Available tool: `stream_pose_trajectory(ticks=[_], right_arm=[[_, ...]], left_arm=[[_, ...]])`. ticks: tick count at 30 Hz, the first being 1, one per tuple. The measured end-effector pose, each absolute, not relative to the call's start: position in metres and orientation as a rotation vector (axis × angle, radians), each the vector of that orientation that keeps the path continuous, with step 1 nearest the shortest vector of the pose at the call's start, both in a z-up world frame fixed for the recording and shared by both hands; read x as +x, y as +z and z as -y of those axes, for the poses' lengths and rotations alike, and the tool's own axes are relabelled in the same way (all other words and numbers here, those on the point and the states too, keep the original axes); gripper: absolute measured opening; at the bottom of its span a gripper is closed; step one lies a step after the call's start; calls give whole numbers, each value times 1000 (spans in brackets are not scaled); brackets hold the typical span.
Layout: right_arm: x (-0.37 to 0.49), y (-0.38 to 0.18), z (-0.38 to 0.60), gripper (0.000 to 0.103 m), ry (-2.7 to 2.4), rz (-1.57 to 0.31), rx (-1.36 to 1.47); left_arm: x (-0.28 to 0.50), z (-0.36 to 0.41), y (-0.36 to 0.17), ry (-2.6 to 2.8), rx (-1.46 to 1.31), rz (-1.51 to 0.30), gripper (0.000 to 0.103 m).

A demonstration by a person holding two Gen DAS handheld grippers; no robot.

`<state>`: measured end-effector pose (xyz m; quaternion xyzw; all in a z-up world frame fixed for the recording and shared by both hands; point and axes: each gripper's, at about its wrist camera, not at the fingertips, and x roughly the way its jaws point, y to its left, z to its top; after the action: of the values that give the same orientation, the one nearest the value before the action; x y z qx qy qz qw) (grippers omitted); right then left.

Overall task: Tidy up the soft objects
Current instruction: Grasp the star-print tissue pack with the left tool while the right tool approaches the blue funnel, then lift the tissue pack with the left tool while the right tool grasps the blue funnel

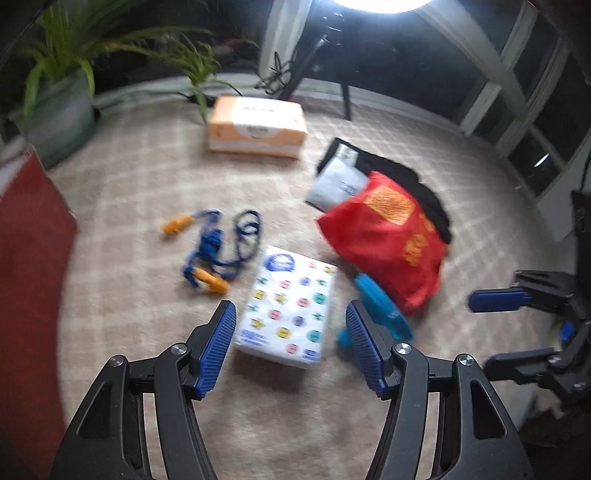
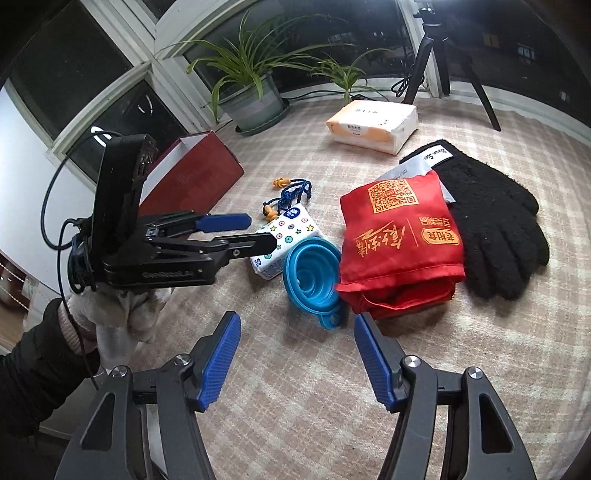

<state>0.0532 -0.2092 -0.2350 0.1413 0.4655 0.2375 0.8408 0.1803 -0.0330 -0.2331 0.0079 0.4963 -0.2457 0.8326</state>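
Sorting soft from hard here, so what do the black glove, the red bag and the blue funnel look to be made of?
Black glove: fuzzy knit, matte, pile visible. Red bag: thin woven fabric, slight sheen, creased, printed gold. Blue funnel: likely silicone, smooth, with stepped collapsible rings; could be plastic.

Looks like a home, probably a sunroom or enclosed balcony — white-framed windows (image 2: 122,85) wrap round a checked beige cloth (image 2: 295,369), potted spider plants (image 2: 251,85) sit along the sill, plus a tripod (image 2: 436,48) and a ring light (image 1: 380,5).
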Motion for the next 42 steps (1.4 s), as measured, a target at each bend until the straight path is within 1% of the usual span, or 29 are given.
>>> stream_pose_trajectory(ticks=[3, 6, 8, 12, 19, 25, 27, 29, 34, 42], right_arm=[[55, -236, 205, 59, 505, -987, 290], [57, -237, 199, 53, 509, -993, 274], [58, -238, 195, 49, 509, -997, 259], [65, -238, 189, 46, 508, -997, 232], [80, -245, 174, 40, 508, -1015, 164], [93, -257, 161, 35, 506, -1036, 136], [96, -261, 157, 31, 504, -1043, 134], [100, -264, 152, 23, 501, -1052, 122], [101, -264, 143, 10, 502, -1055, 97], [93, -259, 153, 10, 488, -1037, 127]], left_arm=[[183, 42, -240, -500, 94, -1056, 64], [185, 49, -249, -492, 142, -1065, 64], [187, 51, -252, -496, 146, -1068, 64], [191, 55, -255, -487, 144, -1063, 64], [194, 50, -259, -461, 104, -1067, 53], [190, 34, -262, -408, 75, -1073, 52], [189, 28, -262, -398, 67, -1072, 52], [187, 24, -262, -394, 52, -1073, 52], [180, 17, -259, -392, 13, -1069, 52], [151, 11, -256, -381, -37, -1063, 51]])
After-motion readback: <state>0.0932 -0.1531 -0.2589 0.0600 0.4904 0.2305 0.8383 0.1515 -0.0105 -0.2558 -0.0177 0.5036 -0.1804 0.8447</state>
